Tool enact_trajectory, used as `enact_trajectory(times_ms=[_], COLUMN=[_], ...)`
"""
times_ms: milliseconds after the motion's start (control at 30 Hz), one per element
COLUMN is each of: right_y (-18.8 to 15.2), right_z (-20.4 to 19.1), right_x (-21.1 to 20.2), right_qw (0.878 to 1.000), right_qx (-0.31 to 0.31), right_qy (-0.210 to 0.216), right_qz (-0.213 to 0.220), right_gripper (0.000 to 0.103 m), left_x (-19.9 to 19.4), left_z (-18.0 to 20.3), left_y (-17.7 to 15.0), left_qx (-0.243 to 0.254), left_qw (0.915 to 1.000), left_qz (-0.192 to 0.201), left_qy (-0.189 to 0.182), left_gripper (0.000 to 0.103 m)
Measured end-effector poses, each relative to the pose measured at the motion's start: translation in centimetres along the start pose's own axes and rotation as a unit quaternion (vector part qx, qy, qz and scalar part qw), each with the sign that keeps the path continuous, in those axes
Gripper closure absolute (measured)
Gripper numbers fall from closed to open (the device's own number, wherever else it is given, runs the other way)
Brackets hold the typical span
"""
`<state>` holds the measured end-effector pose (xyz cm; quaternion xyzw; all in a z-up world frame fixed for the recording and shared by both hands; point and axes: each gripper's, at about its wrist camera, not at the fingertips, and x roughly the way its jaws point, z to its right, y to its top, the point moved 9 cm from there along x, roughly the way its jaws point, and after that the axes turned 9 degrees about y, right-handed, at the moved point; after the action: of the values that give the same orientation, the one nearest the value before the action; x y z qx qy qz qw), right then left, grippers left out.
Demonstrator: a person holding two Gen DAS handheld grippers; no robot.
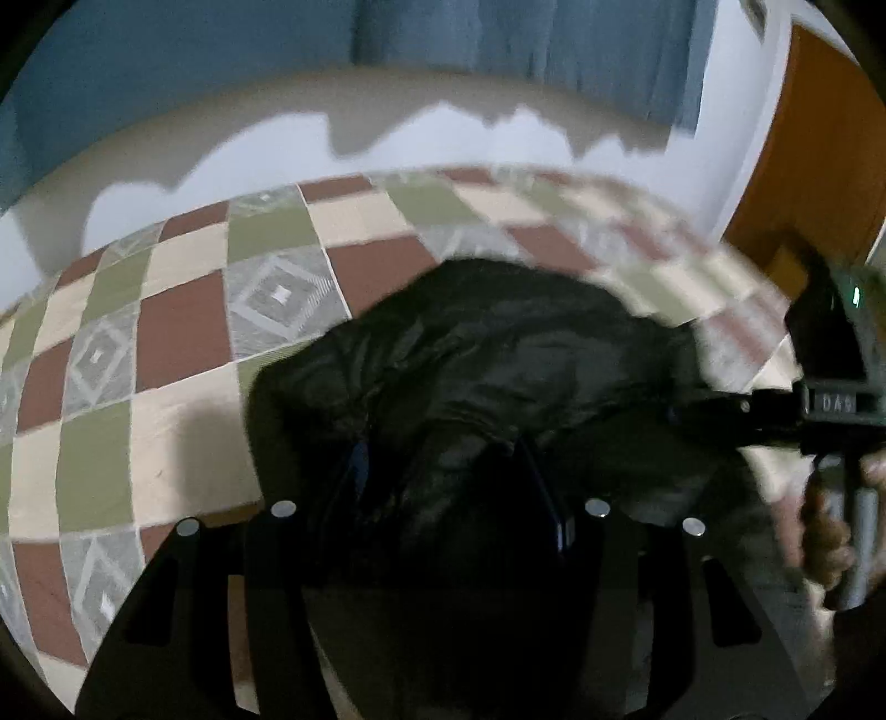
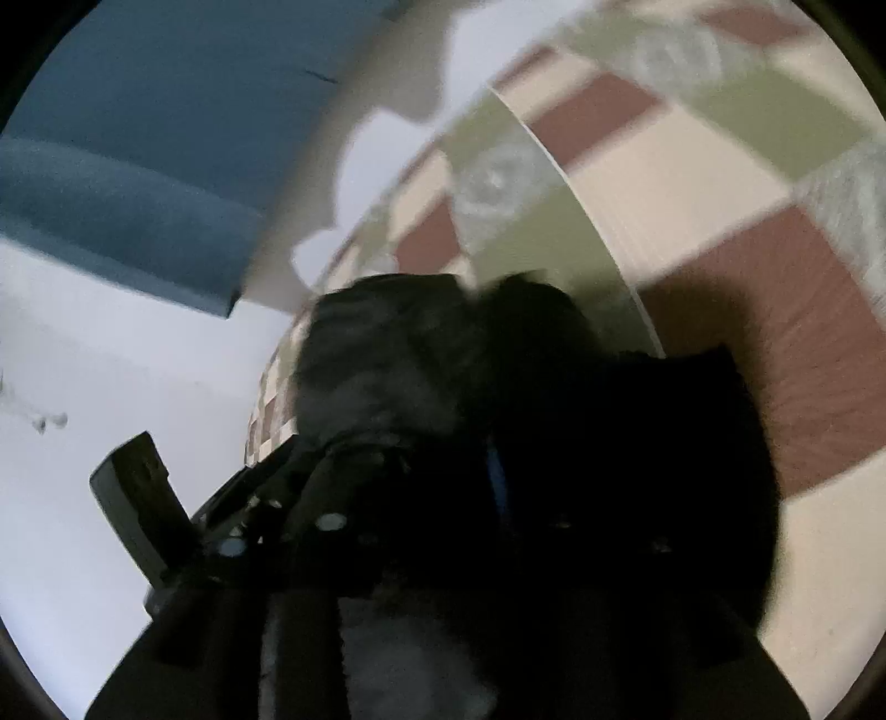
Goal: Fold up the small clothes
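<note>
A black garment (image 1: 487, 360) lies bunched on a checkered bedspread (image 1: 183, 343). My left gripper (image 1: 448, 487) sits at its near edge, its fingers buried in the dark cloth and shut on it. The right gripper (image 1: 709, 412) comes in from the right side of the left wrist view, its fingers pushed into the garment's right edge. In the right wrist view the garment (image 2: 398, 354) fills the middle, blurred, and my right gripper (image 2: 498, 476) appears shut on a fold of it; the fingertips are hidden by cloth.
The bedspread (image 2: 692, 177) has red, green, cream and grey squares. A white wall with a blue curtain (image 1: 498, 50) stands behind the bed. A wooden door (image 1: 808, 155) is at the far right. The left gripper's body (image 2: 144, 498) shows at the lower left of the right wrist view.
</note>
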<state>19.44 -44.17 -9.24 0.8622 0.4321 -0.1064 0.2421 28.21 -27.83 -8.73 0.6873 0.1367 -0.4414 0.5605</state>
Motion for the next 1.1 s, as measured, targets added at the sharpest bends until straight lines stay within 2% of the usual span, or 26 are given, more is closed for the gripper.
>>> enact_trajectory(times_ms=[100,233,267,367,467,600,733,800,867,967,1100], right_y=[-1.9,-6.4,-7.4,-8.9,-9.6,-9.8,-9.7,-9.0,-8.8,-8.9,-10.6], right_z=[-2.6,-2.5,-1.8,0.4,2.4,3.4,4.4,4.1,3.0,0.6,-2.0], right_x=[-2.2,-3.1,-3.2,-3.0,-2.2,-1.5,-1.4,-1.9,-2.9,-5.0,-5.6], right_qw=[0.999,0.999,0.999,0.999,0.999,0.999,0.998,0.997,0.997,0.998,0.999], right_qx=[-0.018,-0.014,-0.008,0.021,0.040,0.036,0.046,0.061,0.062,0.024,-0.005], right_qy=[0.031,0.044,0.039,0.031,0.023,0.012,0.021,0.040,0.041,0.026,0.034], right_qz=[0.008,-0.003,-0.003,0.003,0.007,0.012,0.023,0.028,0.033,0.048,0.035], right_gripper=[0.049,0.049,0.049,0.049,0.053,0.054,0.064,0.064,0.062,0.052,0.052], left_x=[-4.2,-6.4,-6.3,-4.5,-2.6,-0.8,-0.5,-1.4,-3.1,-5.9,-8.5], left_z=[1.2,4.2,4.6,5.7,6.3,6.1,6.1,5.9,5.3,4.4,4.7], left_y=[-1.0,-4.7,-5.4,-7.5,-8.5,-9.2,-10.0,-9.4,-8.6,-8.0,-9.3], left_qx=[-0.019,-0.004,0.002,0.041,0.048,0.038,0.041,0.036,0.019,-0.005,-0.025], left_qw=[0.9980,0.9948,0.9951,0.9980,0.9985,0.9988,0.9991,0.9993,0.9997,0.9994,0.9977], left_qz=[0.016,0.017,0.013,0.003,-0.015,-0.025,-0.005,0.000,0.007,0.026,0.034], left_qy=[-0.059,-0.101,-0.098,-0.047,-0.024,-0.018,-0.003,-0.009,-0.014,-0.021,-0.052], left_gripper=[0.047,0.043,0.043,0.043,0.043,0.043,0.043,0.043,0.044,0.043,0.041])
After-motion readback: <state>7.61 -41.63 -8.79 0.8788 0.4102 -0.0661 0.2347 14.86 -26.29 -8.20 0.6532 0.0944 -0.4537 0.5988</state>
